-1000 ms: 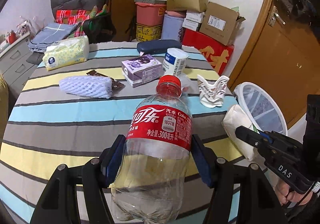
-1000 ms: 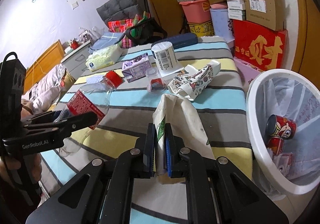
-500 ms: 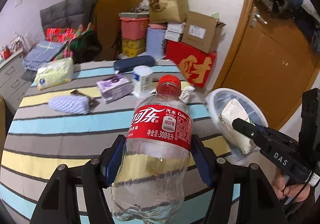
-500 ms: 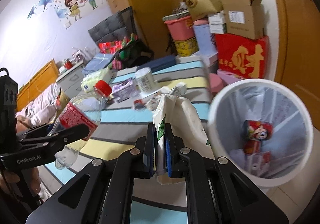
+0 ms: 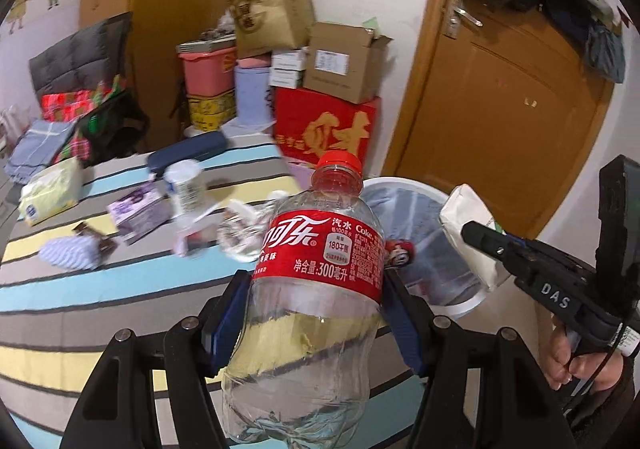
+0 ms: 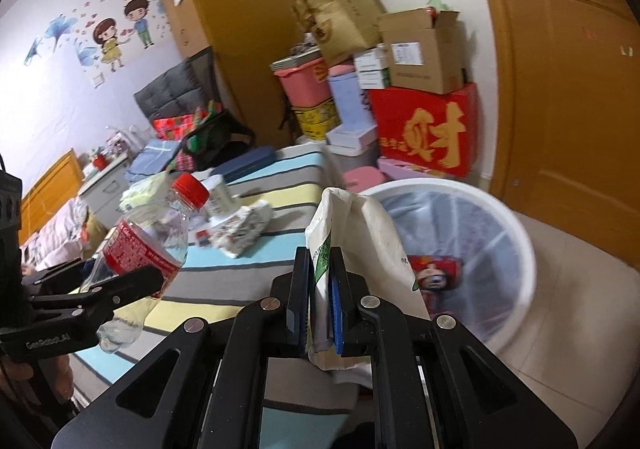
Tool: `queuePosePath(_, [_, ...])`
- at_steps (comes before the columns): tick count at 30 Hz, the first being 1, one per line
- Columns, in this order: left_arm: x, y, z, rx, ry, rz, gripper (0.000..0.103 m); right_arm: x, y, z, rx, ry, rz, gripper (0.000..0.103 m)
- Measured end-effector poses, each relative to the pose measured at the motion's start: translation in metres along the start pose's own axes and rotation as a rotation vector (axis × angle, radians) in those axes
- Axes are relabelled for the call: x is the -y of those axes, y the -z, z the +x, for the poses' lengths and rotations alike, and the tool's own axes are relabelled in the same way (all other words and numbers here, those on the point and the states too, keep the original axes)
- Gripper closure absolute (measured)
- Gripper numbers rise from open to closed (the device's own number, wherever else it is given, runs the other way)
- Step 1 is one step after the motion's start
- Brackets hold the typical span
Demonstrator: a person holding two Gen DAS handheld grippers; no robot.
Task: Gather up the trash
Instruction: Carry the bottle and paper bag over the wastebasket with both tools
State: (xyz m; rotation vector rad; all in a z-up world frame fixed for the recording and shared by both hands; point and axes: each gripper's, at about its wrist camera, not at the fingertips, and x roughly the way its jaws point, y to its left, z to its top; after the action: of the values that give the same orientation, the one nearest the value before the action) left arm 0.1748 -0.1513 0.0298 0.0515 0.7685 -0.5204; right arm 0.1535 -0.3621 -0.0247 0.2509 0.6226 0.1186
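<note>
Two loads inbound: right gripper (image 6: 320, 289) clamped on bag (image 6: 360, 233), nearer, bin (image 6: 516, 233) at 1 o'clock; left gripper (image 5: 312, 313) clamped on upright bottle (image 5: 316, 281), bin at 2 o'clock.

home bedroom; cartoon wall stickers (image 6: 120, 31), bed (image 6: 52, 233), stacked storage boxes (image 5: 340, 61), wooden door (image 5: 512, 109)

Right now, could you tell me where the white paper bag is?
The white paper bag is pinched in the right gripper, held off the striped table's right edge beside the white trash bin.
</note>
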Motion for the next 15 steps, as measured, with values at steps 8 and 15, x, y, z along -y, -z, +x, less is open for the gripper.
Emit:
queuePosePath(8, [0.044,-0.012,0.033,-0.028,0.07,0.049,0.038,0.032,-0.004,0.001,-0.011,0.049,0.037,0.094])
queuePosePath(15, [0.075,-0.02,0.074,-0.076,0.104,0.071,0.038,0.057,-0.002,0.013,-0.053,0.088,0.05,0.093])
